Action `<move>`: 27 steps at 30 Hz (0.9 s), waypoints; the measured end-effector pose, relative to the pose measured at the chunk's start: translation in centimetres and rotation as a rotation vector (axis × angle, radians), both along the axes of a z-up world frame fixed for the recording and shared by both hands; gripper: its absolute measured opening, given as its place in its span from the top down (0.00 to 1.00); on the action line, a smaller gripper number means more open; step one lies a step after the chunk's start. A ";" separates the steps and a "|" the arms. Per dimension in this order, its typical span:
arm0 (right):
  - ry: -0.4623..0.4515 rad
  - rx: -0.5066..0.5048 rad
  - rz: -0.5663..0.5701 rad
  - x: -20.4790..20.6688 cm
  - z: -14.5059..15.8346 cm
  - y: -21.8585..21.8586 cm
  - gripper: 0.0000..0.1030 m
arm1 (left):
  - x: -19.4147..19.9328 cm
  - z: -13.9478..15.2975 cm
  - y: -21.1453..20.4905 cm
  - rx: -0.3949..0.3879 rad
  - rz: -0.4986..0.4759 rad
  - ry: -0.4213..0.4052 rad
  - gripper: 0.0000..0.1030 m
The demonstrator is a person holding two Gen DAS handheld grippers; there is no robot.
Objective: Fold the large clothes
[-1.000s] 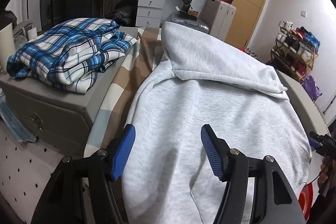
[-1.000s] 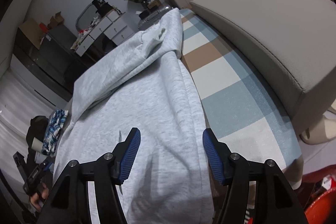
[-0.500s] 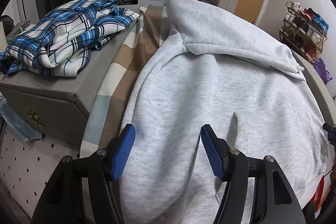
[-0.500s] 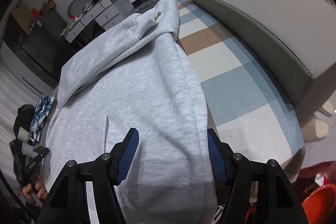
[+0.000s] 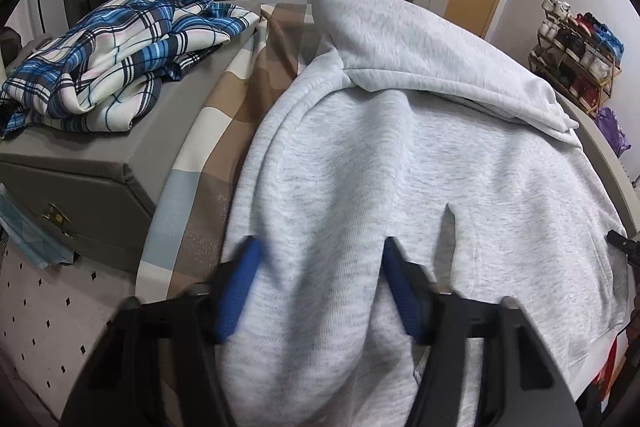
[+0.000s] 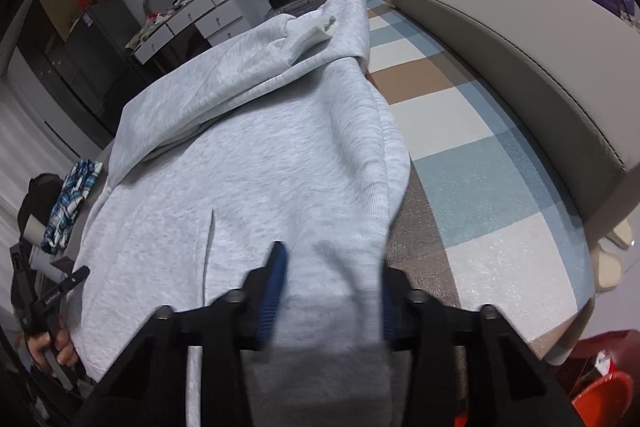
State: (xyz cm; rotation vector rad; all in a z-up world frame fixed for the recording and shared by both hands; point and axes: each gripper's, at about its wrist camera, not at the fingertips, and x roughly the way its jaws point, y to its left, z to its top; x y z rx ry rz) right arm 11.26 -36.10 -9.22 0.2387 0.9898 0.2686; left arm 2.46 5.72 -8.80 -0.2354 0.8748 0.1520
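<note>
A light grey hoodie (image 5: 400, 163) lies flat on a checked mat, hood at the far end, front pocket up; it also shows in the right wrist view (image 6: 256, 163). My left gripper (image 5: 320, 267) straddles the hoodie's near left hem, its jaws still apart and blurred, with cloth bulging between them. My right gripper (image 6: 332, 267) straddles the near right hem, its jaws narrower than before, with cloth bunched between the blue pads.
A folded blue plaid garment (image 5: 116, 59) lies on a grey box (image 5: 80, 179) at the left. A grey cushion (image 6: 520, 59) borders the mat on the right. The checked mat (image 6: 460, 155) shows bare beside the hoodie. Drawers and a shoe rack stand behind.
Both grippers have moved forward and down onto the hoodie's near hem. The right jaws have narrowed around the cloth; the left fingers are blurred with motion.
</note>
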 end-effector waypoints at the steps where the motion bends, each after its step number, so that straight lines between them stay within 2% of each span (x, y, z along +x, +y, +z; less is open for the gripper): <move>1: -0.011 -0.002 0.010 -0.1 0.0 0.1 0.84 | -0.1 0.1 -0.1 0.003 -0.010 -0.006 0.72; 2: -0.026 -0.011 0.020 -0.2 0.1 0.3 0.87 | -0.2 0.2 -0.3 0.002 -0.020 -0.017 0.78; 3: -0.037 -0.019 0.025 -0.4 0.3 0.4 0.88 | -0.2 0.3 -0.4 0.002 -0.026 -0.024 0.91; 4: -0.047 -0.022 0.033 -0.5 0.4 0.5 0.90 | -0.2 0.4 -0.6 -0.007 -0.042 -0.029 0.95; 8: -0.049 -0.009 0.039 -1.2 0.4 -0.2 0.91 | -0.8 0.4 -1.6 0.054 -0.040 -0.033 0.96; 10: -0.041 -0.003 0.048 -1.6 0.3 -0.6 0.91 | -1.2 0.5 -1.6 0.057 -0.048 -0.031 0.96; 16: -0.041 -0.014 0.056 -1.4 0.4 -0.8 0.90 | -1.4 0.4 -0.8 0.015 -0.055 -0.032 0.96; 20: -0.042 -0.017 0.056 -1.4 0.6 -0.6 0.85 | -1.3 0.7 0.0 -0.060 -0.036 -0.041 0.95; 21: -0.039 -0.013 0.053 -1.3 0.6 -0.8 0.84 | -1.2 0.8 0.2 -0.076 -0.033 -0.045 0.92; 23: -0.035 0.010 0.036 -1.2 0.6 -1.2 0.76 | -1.0 1.1 0.8 -0.091 -0.009 -0.048 0.79; 25: -0.024 0.051 0.024 -0.7 0.6 -1.8 0.68 | -0.8 1.6 1.0 -0.097 0.008 -0.062 0.52; 27: -0.009 0.074 0.022 -0.1 0.5 -2.0 0.59 | -0.1 2.0 1.2 -0.105 0.015 -0.083 0.43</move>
